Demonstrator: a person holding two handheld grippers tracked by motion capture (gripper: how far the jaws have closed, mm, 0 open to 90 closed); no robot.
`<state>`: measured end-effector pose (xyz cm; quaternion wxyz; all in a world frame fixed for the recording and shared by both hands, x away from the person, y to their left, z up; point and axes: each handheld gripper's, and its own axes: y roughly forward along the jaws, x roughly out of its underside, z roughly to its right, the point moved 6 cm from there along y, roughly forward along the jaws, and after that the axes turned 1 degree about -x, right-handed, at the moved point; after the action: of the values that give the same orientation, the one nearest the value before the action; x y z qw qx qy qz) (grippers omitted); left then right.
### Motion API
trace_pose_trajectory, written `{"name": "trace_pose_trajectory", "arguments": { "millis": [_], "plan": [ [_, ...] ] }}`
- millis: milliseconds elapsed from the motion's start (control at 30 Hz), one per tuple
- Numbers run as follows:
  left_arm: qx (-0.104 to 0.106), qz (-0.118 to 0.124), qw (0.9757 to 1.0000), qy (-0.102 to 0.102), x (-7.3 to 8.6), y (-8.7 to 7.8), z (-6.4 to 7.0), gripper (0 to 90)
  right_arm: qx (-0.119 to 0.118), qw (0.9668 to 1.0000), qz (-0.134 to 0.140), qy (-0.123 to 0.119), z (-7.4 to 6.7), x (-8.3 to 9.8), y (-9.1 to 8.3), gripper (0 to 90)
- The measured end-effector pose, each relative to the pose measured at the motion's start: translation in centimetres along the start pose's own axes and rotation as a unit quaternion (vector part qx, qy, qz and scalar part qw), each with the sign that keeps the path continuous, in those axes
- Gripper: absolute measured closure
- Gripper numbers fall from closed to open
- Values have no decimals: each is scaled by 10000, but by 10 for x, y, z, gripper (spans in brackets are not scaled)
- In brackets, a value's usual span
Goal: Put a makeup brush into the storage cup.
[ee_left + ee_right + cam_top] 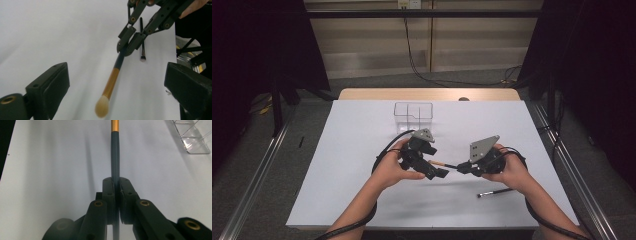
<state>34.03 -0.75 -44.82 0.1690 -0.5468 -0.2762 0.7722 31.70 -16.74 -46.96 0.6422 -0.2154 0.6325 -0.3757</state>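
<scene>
Right fingers (pixel 116 186) clamped on a brush (pixel 113 77); left fingers (pixel 117 87) wide apart.
The brush sticks out level from the right fingers, bristle tip between the left ones, untouched, above the white desk (pixel 362 150). A second brush (pixel 495 192) lies near the right hand; a clear organizer (pixel 413 113) stands behind.

Left gripper (pixel 438 171) agape (right gripper (pixel 460 169) clamped)
</scene>
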Motion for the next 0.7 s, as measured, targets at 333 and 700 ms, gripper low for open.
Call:
{"name": "trace_pose_trajectory", "arguments": {
  "millis": [333, 700],
  "plan": [
    [110, 440, 9989, -121, 1, -7, -3, 11, -35, 9999, 116, 119, -1, -1, 2, 846],
    [24, 1227, 9924, -50, -1, -15, -4, 11, -23, 9987, 388, 330, -1, -5, 3, 845]
  ]
}}
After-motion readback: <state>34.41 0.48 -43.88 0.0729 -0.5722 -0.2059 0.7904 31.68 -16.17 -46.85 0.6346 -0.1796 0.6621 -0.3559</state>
